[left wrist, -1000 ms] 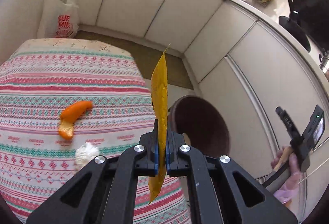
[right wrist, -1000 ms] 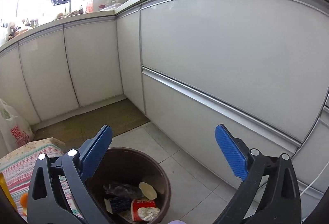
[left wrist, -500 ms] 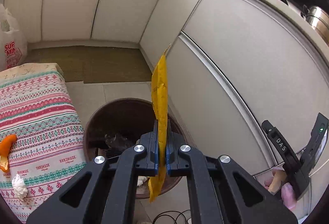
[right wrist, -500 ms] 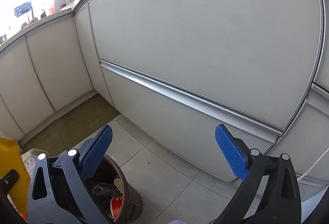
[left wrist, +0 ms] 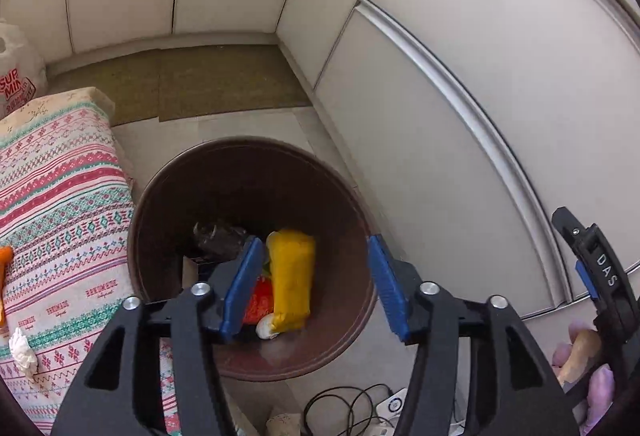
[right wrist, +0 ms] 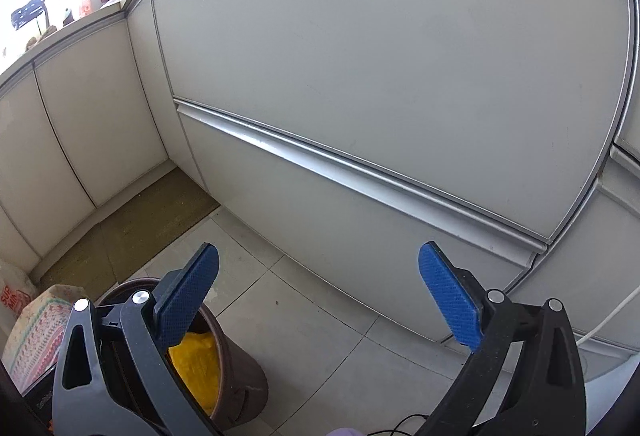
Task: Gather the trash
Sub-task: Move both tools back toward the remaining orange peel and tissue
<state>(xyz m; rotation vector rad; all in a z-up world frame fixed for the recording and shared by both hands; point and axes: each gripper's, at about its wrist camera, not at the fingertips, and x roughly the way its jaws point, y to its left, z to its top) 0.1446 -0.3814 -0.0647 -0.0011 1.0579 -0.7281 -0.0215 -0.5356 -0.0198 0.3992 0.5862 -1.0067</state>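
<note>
**Wrapper in the bin**

Left wrist: the left gripper (left wrist: 316,276) has just been opening; its jaws stand apart over the bin (left wrist: 160,203), and the yellow wrapper (left wrist: 291,276) lies loose inside, below them.

Right wrist: the right gripper (right wrist: 320,300) gapes wide, empty, beside the bin (right wrist: 240,376); the wrapper (right wrist: 196,368) shows by its left finger

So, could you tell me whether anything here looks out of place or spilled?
Nothing is spilled. The yellow wrapper lies inside the brown bin. Still out of place on the patterned cloth are an orange peel and a crumpled white tissue, both at its left edge.
</note>
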